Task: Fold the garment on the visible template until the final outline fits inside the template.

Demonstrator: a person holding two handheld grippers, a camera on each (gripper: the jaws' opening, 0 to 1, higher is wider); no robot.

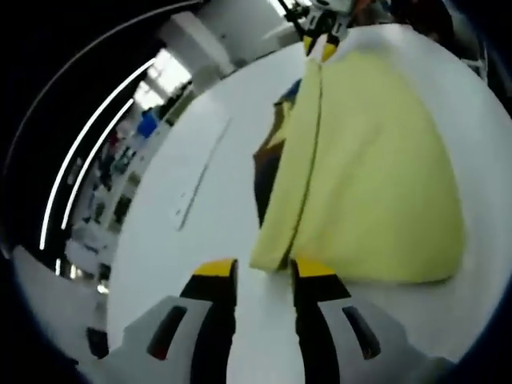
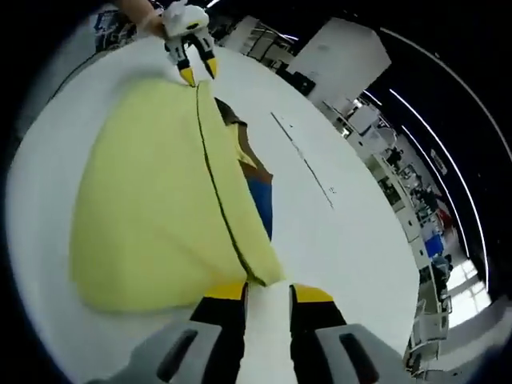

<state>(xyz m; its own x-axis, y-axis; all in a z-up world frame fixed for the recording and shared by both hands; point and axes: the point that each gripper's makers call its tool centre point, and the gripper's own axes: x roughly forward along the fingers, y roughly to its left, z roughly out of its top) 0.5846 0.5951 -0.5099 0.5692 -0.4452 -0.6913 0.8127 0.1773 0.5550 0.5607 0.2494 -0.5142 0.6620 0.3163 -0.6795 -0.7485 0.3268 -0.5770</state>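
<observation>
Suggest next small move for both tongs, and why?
Probably close both tongs on the yellow garment corners. The left tongs and right tongs each stand open at opposite ends of the fold edge, which lies on the white table.

We see our right gripper at the near corner of the yellow garment on the white bench, fingers parted. The left gripper meets the far corner.

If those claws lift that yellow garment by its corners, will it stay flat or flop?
The yellow garment would probably sag: it lies in soft folds on the white table. It looks thin, so likely light. Each claw, left and right, stands at a corner, jaws apart.
</observation>
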